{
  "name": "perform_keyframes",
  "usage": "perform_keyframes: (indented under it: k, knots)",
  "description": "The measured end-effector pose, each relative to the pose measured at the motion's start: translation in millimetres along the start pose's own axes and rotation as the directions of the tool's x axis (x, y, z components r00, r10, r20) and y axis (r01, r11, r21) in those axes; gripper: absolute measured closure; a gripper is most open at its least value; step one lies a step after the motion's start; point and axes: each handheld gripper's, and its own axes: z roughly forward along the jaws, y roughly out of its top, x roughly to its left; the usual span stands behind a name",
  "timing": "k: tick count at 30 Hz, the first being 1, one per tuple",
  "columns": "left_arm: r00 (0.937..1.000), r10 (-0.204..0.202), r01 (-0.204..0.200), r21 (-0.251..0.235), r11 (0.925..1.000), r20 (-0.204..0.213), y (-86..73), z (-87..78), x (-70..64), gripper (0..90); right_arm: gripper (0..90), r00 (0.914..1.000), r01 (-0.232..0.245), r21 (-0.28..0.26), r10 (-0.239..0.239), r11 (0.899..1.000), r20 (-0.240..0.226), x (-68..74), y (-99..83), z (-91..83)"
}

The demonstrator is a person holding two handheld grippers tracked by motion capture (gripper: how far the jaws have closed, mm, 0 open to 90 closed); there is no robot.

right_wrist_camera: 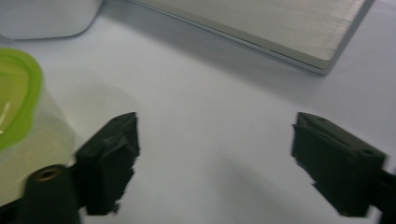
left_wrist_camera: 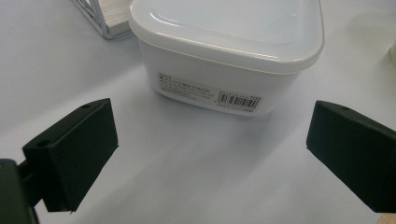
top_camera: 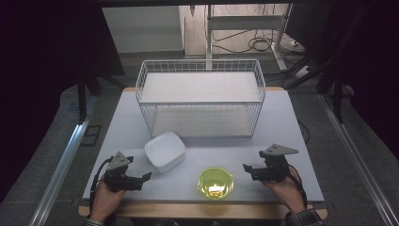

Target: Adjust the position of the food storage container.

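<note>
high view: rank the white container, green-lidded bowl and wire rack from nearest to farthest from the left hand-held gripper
1. White container, just ahead and to the right of the left hand-held gripper.
2. Green-lidded bowl, farther right, near the table's front edge.
3. Wire rack, at the back of the table.

Tabletop [top_camera: 287, 117] was pale grey-white with a wood edge on the near side. Floor [top_camera: 56, 136] was grey; metal rails ran along it, one left [top_camera: 61, 169], one right [top_camera: 357, 160]. Far side: a light wall panel [top_camera: 141, 28], a metal-framed stand [top_camera: 244, 23], and black cables [top_camera: 256, 44] looped on the floor. Dark drapes hung both sides [top_camera: 42, 47]. Lighting was dim, brightest on the tabletop.
</note>
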Motion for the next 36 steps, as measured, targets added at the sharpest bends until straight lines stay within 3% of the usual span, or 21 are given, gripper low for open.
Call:
perform_keyframes:
  k: [3, 7, 8, 10, 15, 19, 23, 25, 33, 36]
  knots:
    - [1.0, 0.002, -0.002, 0.003, 1.0, -0.001, -0.6, -0.3, -0.6, 1.6, 30.4, 0.9996, 0.027, 0.008, -0.027, 1.0, -0.002, 5.3, 5.4, -3.6]
    - [1.0, 0.007, -0.007, 0.005, 1.0, 0.005, -1.3, -0.7, -1.4, 1.6, 49.7, 0.9974, 0.06, 0.004, -0.06, 0.998, -0.04, 14.9, 14.3, -8.1]
    - [1.0, 0.007, -0.007, 0.005, 1.0, 0.005, -1.3, -0.7, -1.4, 1.6, 49.7, 0.9974, 0.06, 0.004, -0.06, 0.998, -0.04, 14.9, 14.3, -8.1]
    - [0.9999, 0.015, -0.015, 0.013, 0.9998, 0.004, -1.6, -0.6, -2.2, 1.6, 61.6, 0.9931, 0.086, 0.008, -0.085, 0.996, -0.081, 25.0, 20.8, -8.9]
    - [0.9997, 0.025, -0.025, 0.031, 0.9992, -0.001, -2.5, 0.6, -3.9, 1.6, 72.5, 0.9845, 0.144, 0.017, -0.141, 0.989, -0.104, 43.6, 29.6, -5.9]
    - [0.9996, 0.028, -0.028, 0.028, 0.9992, 0.0, -2.4, 0.0, -4.5, 1.7, 88.4, 0.9767, 0.145, 0.031, -0.138, 0.989, -0.164, 57.6, 36.1, -3.7]
    - [0.9996, 0.028, -0.028, 0.027, 0.9993, -0.003, -2.4, -0.2, -4.1, 1.6, 89.8, 0.9667, 0.165, 0.049, -0.152, 0.985, -0.206, 69.0, 39.2, -1.0]
    - [0.9997, 0.026, -0.026, 0.028, 0.9993, -0.001, -2.7, -0.2, -4.0, 1.7, 89.9, 0.9515, 0.197, 0.053, -0.178, 0.979, -0.251, 84.5, 41.4, 3.8]
    - [0.9995, 0.033, -0.033, 0.036, 0.9988, -0.001, -2.6, 1.0, -4.8, 1.7, 89.8, 0.9203, 0.188, 0.056, -0.156, 0.981, -0.359, 114.2, 47.7, 21.5]
    - [0.9993, 0.037, -0.037, 0.041, 0.9985, -0.002, -2.6, 1.0, -4.5, 1.7, 89.7, 0.9099, 0.207, 0.057, -0.171, 0.977, -0.378, 126.3, 50.5, 29.8]
